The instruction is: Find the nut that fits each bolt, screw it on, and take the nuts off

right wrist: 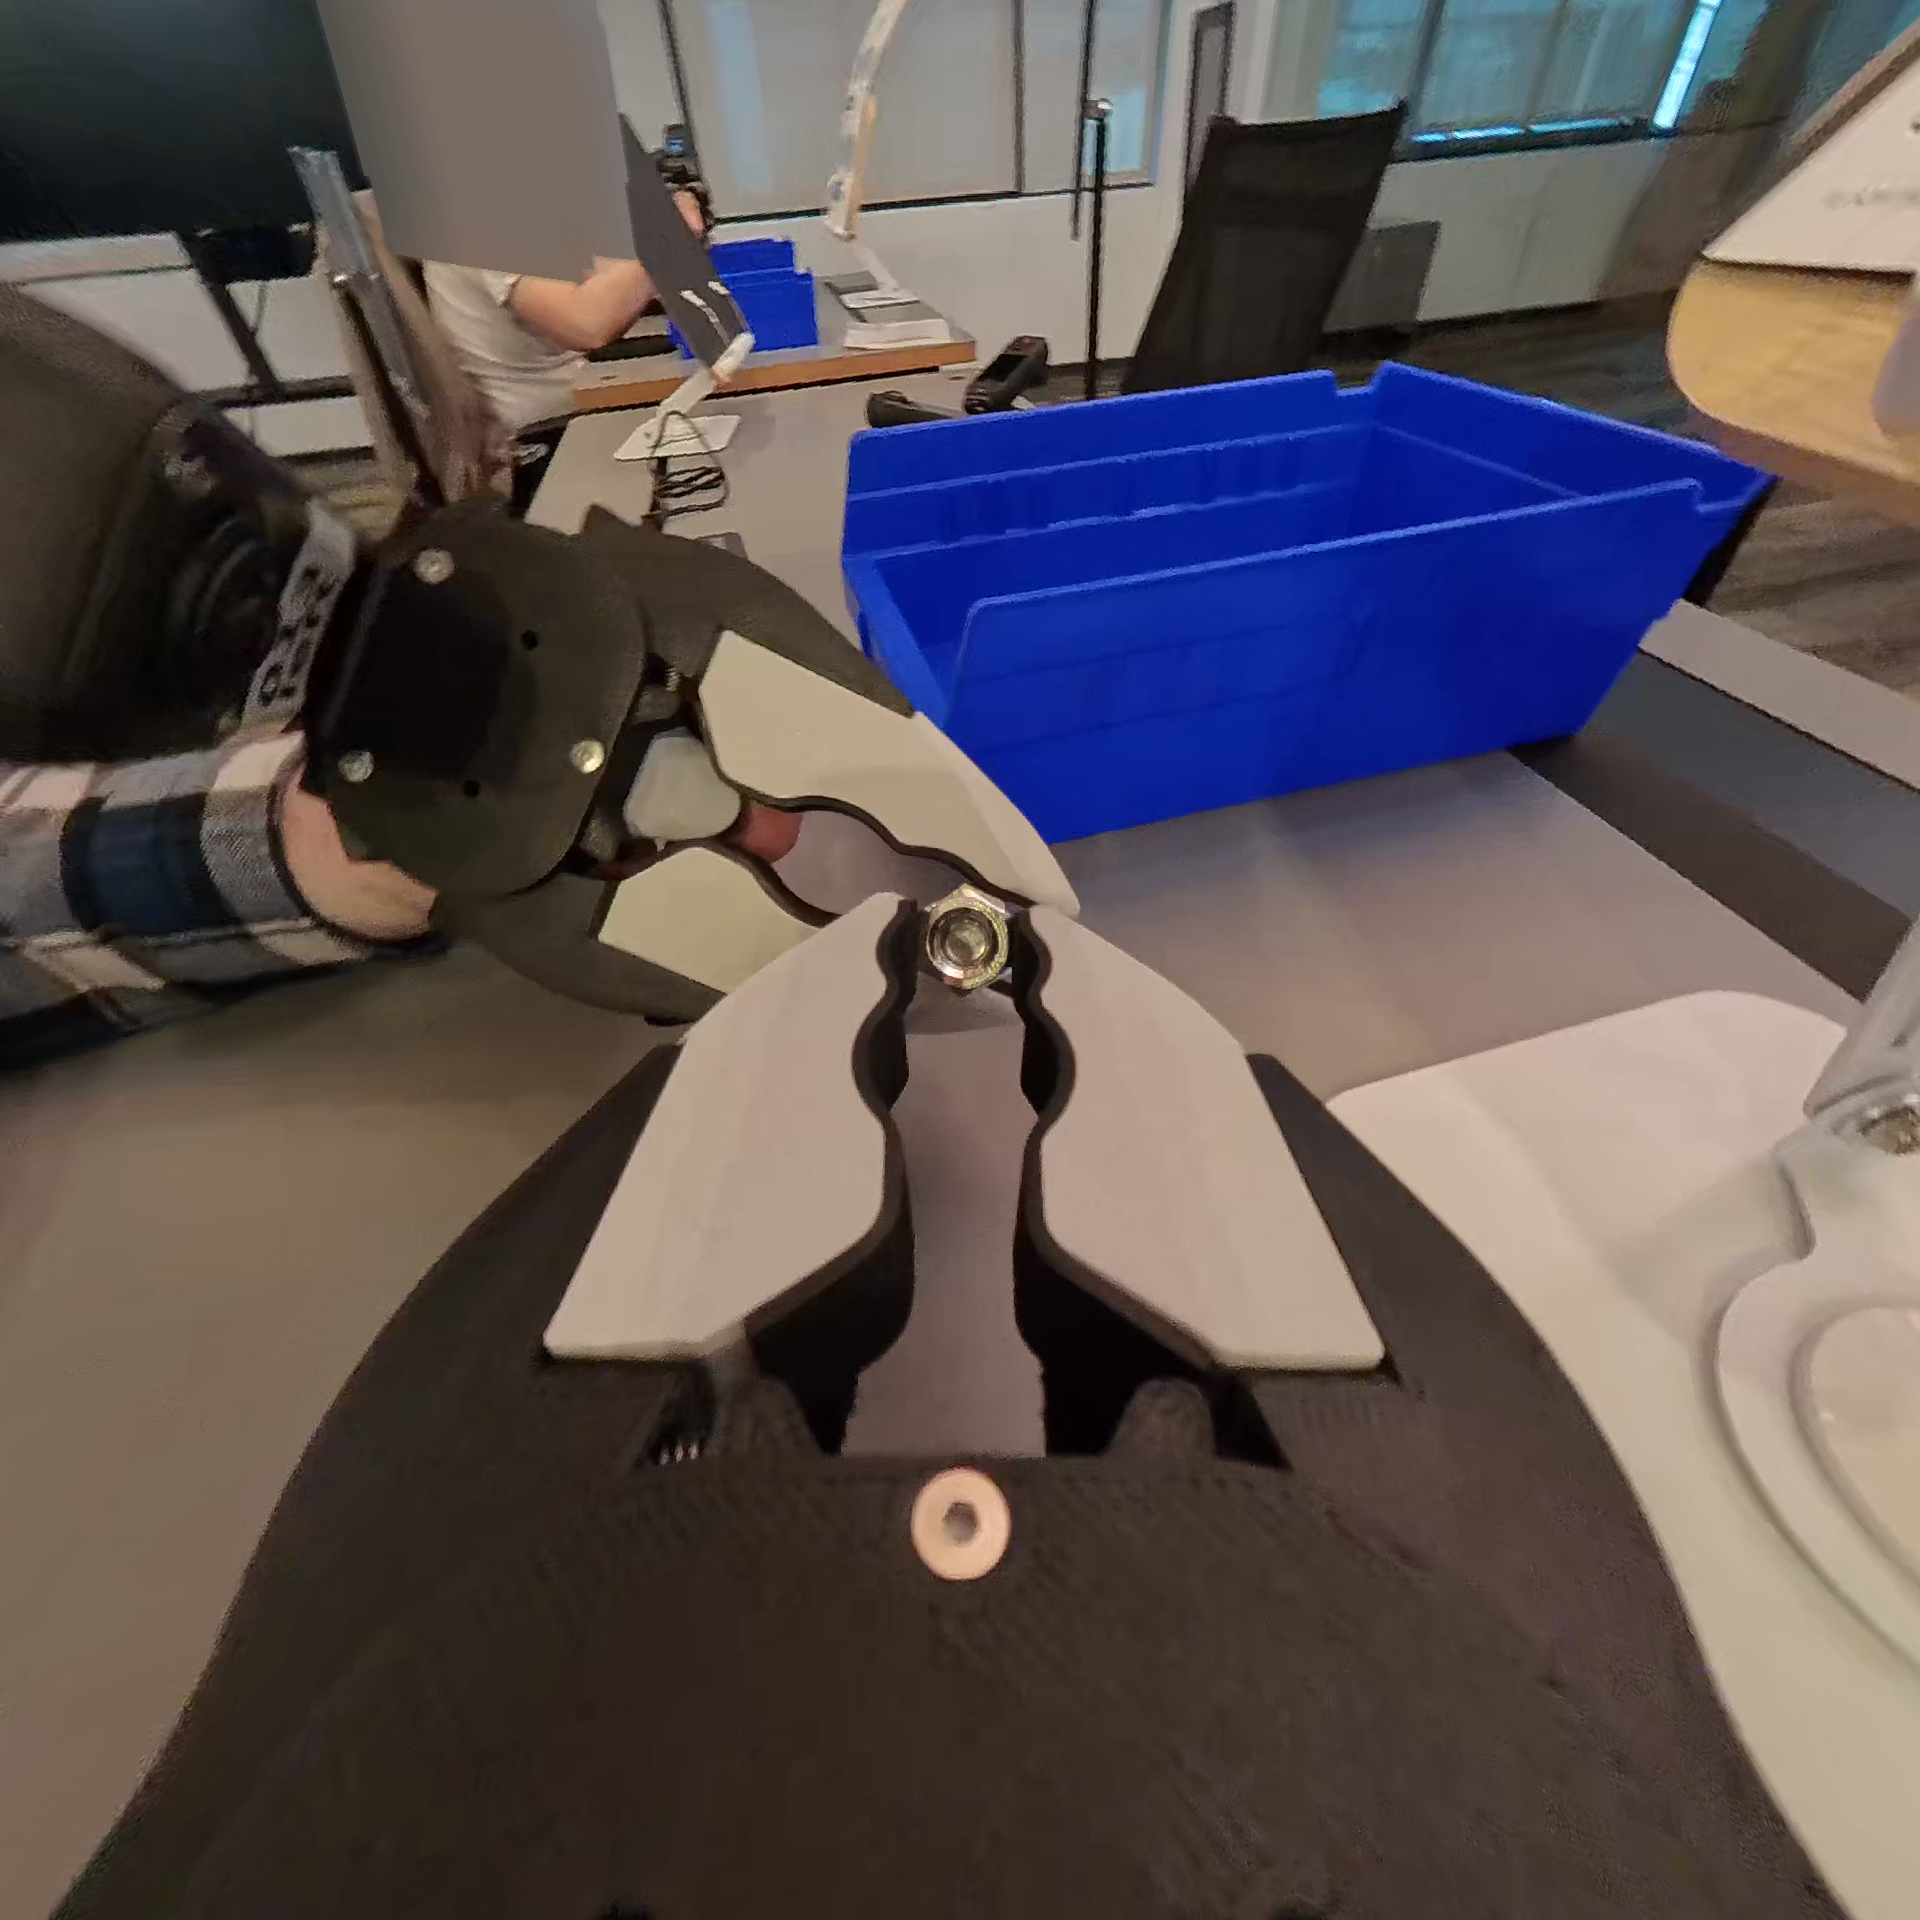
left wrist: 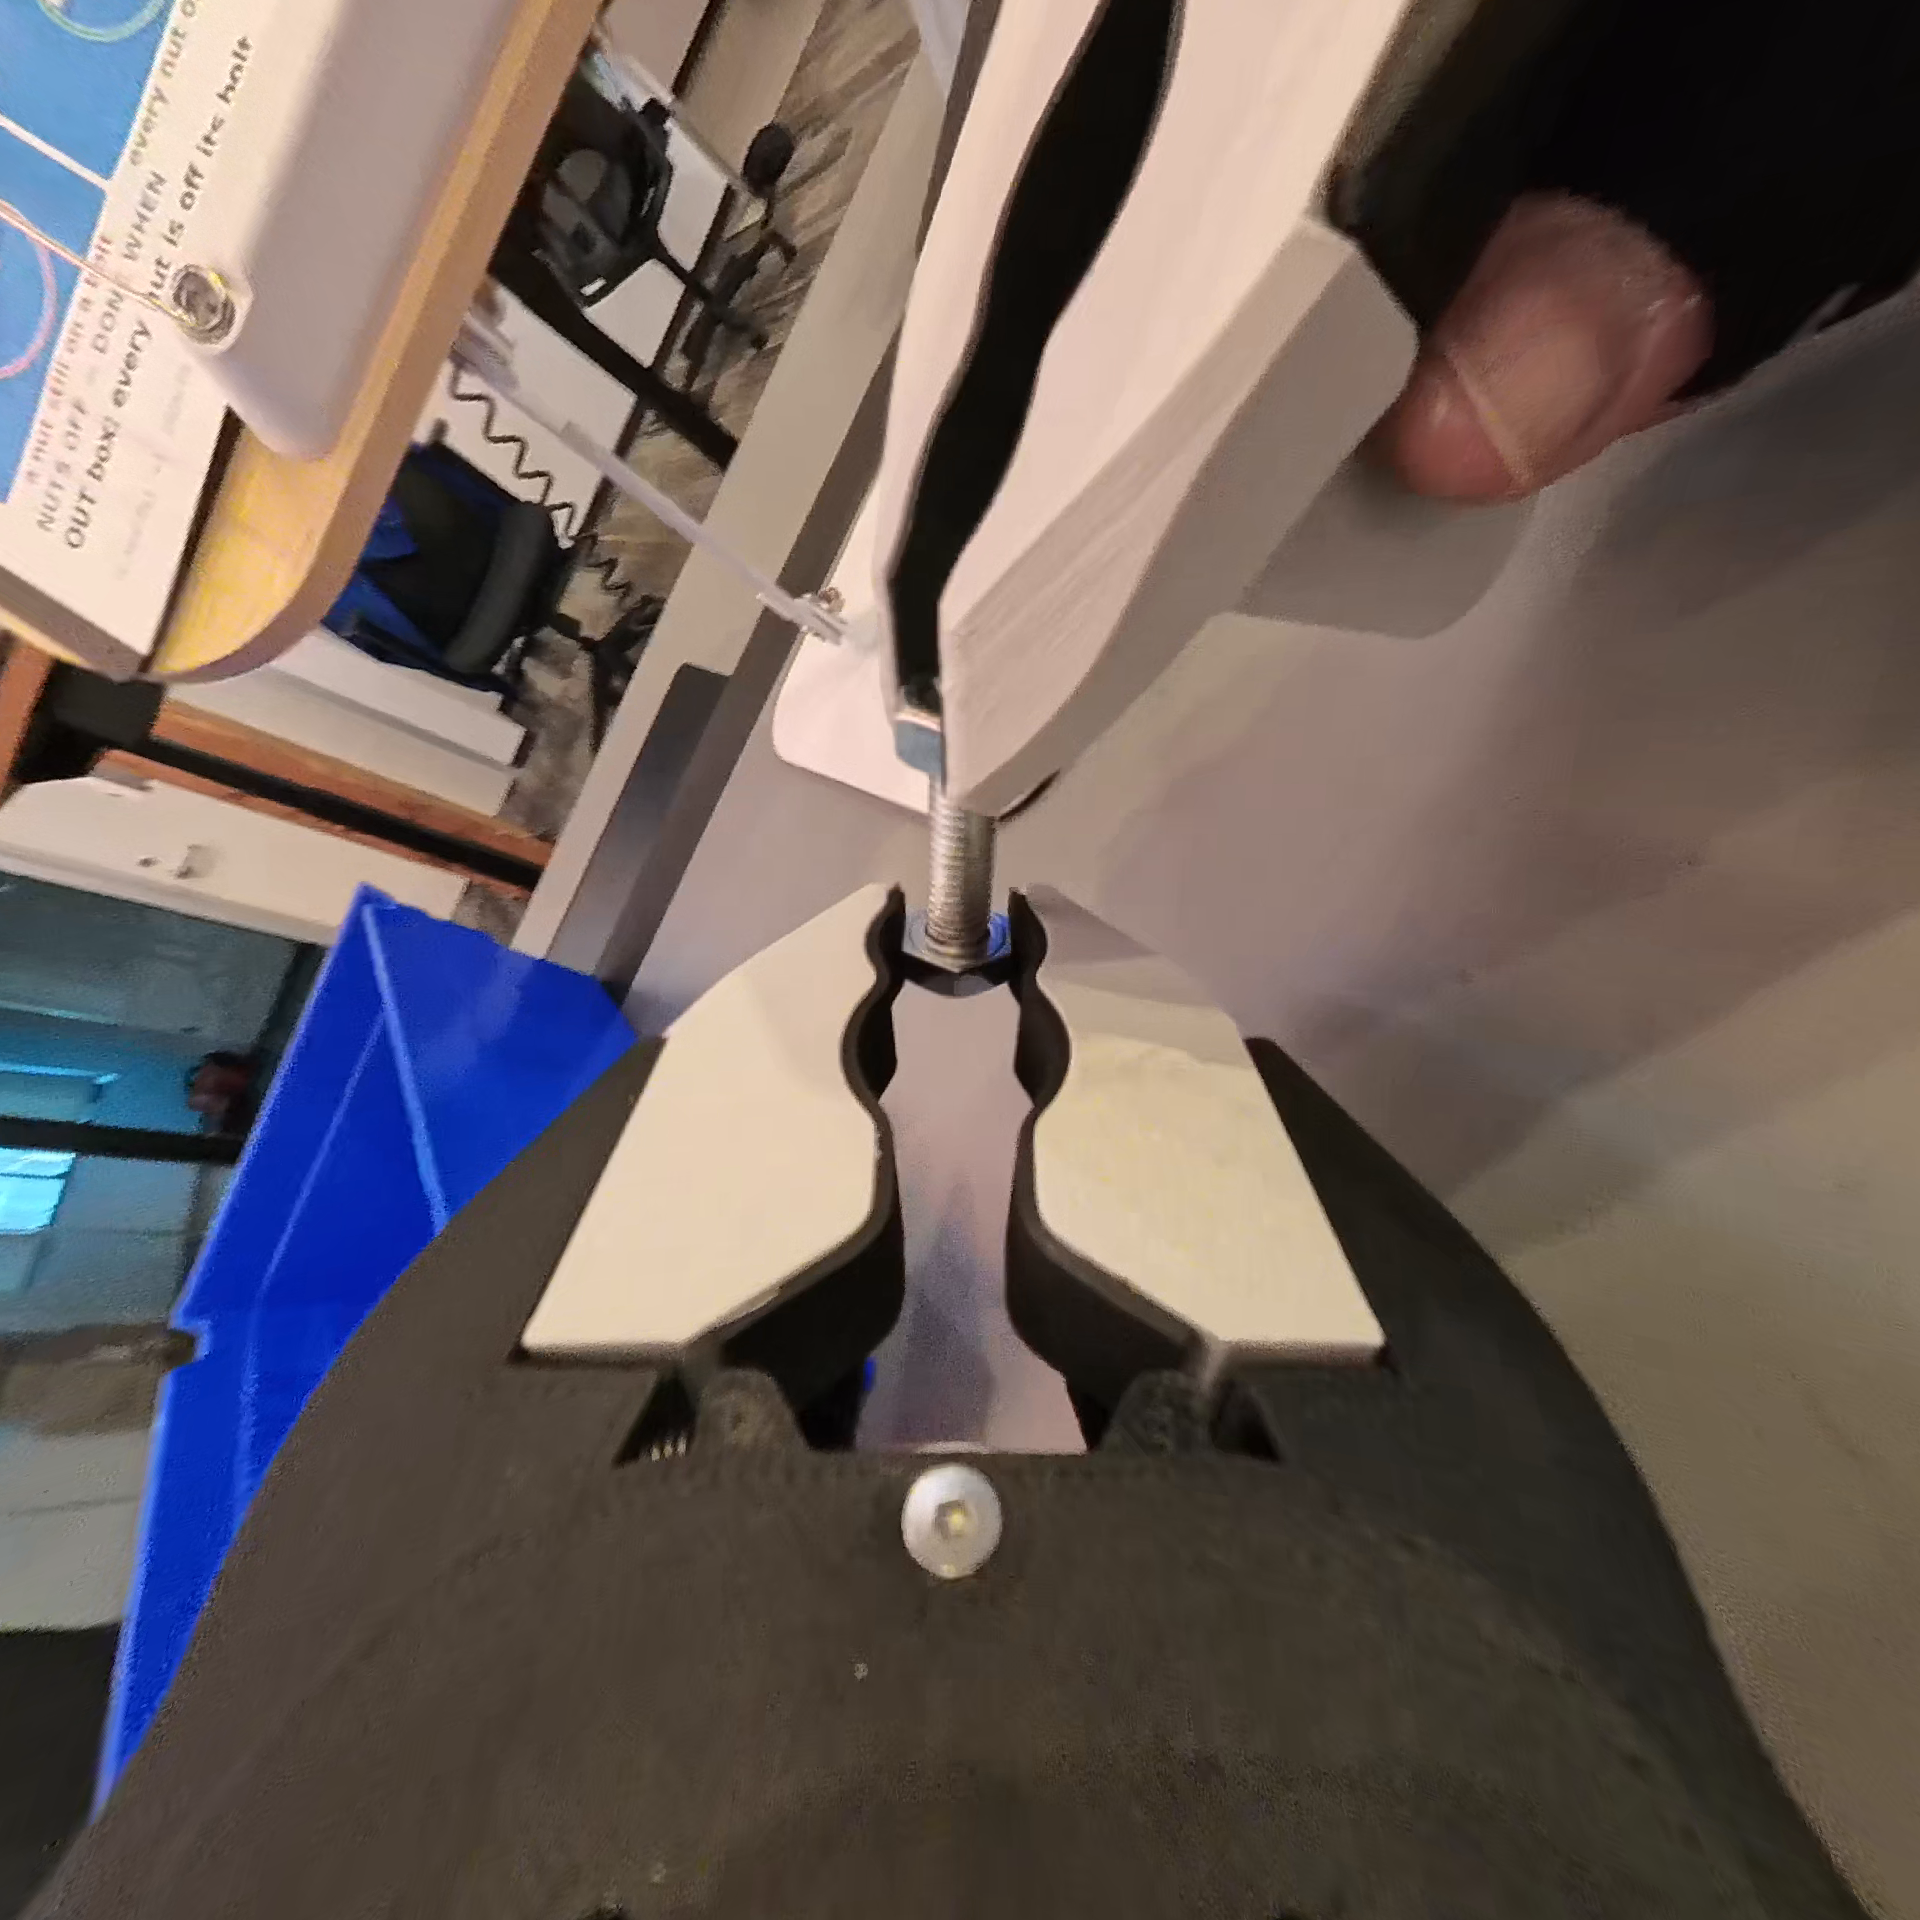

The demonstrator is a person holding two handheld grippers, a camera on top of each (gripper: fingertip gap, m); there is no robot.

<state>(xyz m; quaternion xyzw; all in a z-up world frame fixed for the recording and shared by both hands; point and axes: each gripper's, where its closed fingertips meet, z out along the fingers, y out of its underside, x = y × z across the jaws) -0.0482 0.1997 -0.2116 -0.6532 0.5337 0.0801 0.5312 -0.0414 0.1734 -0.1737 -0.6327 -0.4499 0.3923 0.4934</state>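
Observation:
In the left wrist view my left gripper is shut on a hex nut, with both black pads against its flats. A threaded silver bolt rises from the nut to the tips of my right gripper, which grips the bolt's head. In the right wrist view my right gripper is shut on the bolt's hex end, seen end-on. The left gripper comes in from the left and its tips meet just behind that end. Both are held a little above the grey table.
A blue plastic bin stands on the table just beyond the grippers; it also shows in the left wrist view. A white base plate with a clear stand lies at right. A wooden board with a printed sheet sits nearby. A person works at a far table. About 4 cm separates my left fingertips from my right.

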